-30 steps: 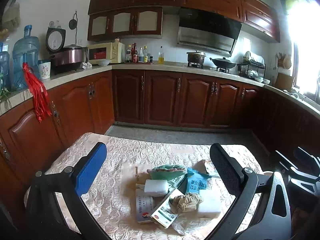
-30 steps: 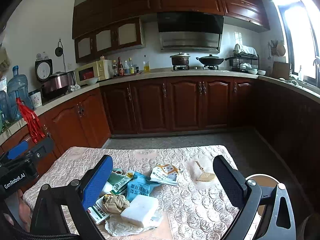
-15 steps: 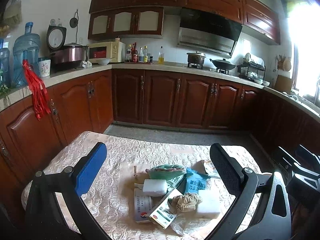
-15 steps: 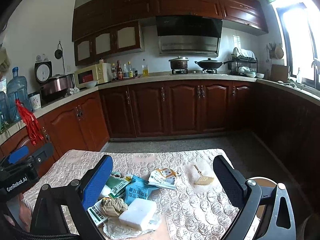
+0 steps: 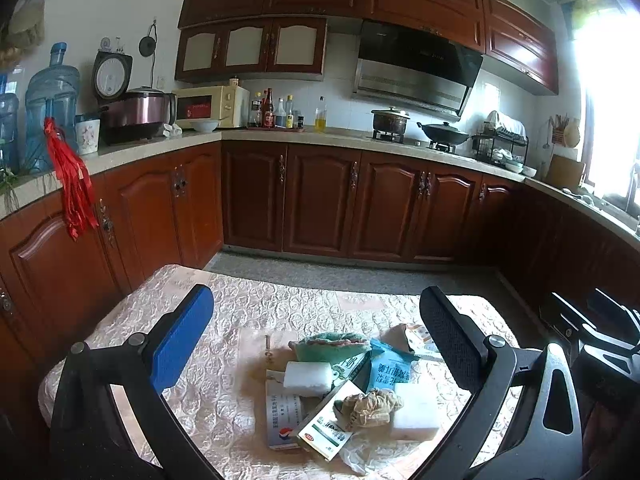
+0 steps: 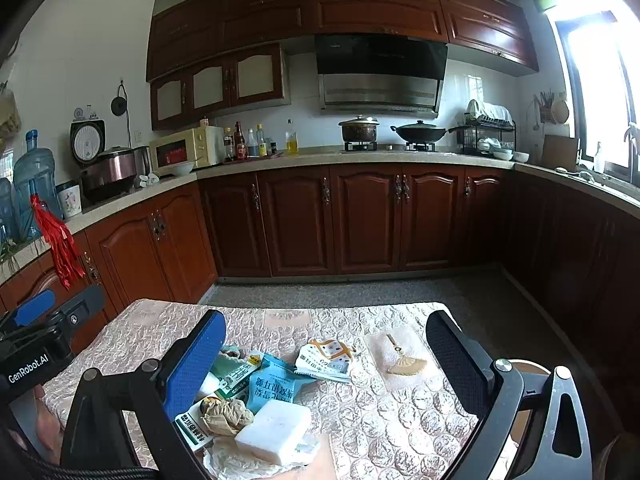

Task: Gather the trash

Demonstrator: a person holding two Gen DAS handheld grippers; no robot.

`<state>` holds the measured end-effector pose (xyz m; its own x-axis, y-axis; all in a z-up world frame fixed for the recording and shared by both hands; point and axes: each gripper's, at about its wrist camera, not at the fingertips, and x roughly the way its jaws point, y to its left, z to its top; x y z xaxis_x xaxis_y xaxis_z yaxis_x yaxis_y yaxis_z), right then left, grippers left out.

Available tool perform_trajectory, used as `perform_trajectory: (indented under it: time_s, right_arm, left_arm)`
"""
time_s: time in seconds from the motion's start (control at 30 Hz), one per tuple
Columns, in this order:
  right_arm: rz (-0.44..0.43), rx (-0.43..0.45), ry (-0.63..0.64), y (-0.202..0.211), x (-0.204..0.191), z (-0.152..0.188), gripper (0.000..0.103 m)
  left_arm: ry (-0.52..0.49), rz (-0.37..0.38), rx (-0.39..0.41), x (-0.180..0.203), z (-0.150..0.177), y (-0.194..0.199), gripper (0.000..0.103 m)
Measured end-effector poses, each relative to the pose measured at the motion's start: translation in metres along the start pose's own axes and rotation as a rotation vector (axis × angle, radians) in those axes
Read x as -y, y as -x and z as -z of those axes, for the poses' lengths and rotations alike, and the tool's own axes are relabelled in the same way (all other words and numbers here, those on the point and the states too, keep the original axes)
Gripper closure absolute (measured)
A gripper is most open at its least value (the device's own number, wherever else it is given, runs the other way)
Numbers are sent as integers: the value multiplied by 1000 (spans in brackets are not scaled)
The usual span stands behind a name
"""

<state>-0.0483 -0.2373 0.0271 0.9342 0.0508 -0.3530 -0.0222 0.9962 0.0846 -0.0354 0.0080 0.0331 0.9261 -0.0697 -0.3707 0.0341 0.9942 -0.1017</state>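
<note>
Hovering over the table, left tongs spread wide, pinching nothing; right tongs same, spread and empty. Trash pile sits near the table's near edge: white foam block, crumpled brown paper, blue packet, green cloth, flat boxes. Patterned wrapper lies just right of the pile, fan-shaped charm further right, apart.

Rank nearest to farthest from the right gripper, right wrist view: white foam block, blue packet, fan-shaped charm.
1. white foam block, lowest in view, left of centre between the jaws.
2. blue packet, just behind it.
3. fan-shaped charm, farther back, right.
</note>
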Motion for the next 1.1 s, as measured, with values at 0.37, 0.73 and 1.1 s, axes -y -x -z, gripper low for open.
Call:
perform_trajectory:
  time_s: [0.37,0.73,1.1]
  right_arm:
    - [-1,0,9,-2,-2,1,4]
    - [1,13,15,-3,-1,5,4]
    - [7,10,17,-5,-1,9,4]
  left_arm:
    - [12,7,8,-2,1,0,1]
    - [16,13,10,-1,3,0,1]
    - [17,22,12,0,6,-1,1]
